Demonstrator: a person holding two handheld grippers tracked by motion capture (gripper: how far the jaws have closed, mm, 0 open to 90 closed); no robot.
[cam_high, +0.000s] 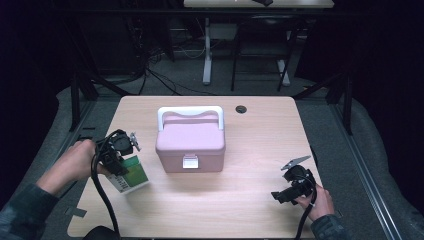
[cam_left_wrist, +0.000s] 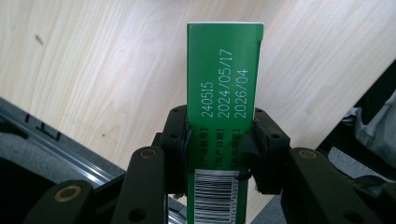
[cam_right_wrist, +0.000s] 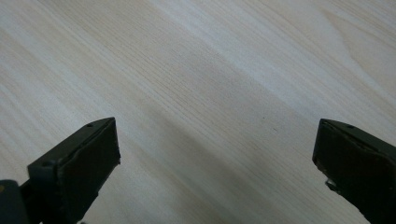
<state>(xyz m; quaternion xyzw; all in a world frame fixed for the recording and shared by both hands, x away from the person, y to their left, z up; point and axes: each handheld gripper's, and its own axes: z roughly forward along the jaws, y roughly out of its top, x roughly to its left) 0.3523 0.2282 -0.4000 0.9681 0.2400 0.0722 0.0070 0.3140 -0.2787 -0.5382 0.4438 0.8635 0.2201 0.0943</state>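
Note:
A green and white carton printed with dates and a barcode is held at the table's left side. My left gripper is shut on the green carton, its black pads pressing both narrow sides while the carton juts out past them. A pink lidded box with a white handle and a front latch stands shut in the middle of the table. My right gripper rests near the front right of the table; its jaws stand wide apart over bare wood, the right gripper holding nothing.
The light wooden table has a small round cable hole at the back. Black frame struts and cables stand on the floor behind it, and the table's left edge runs close below the carton.

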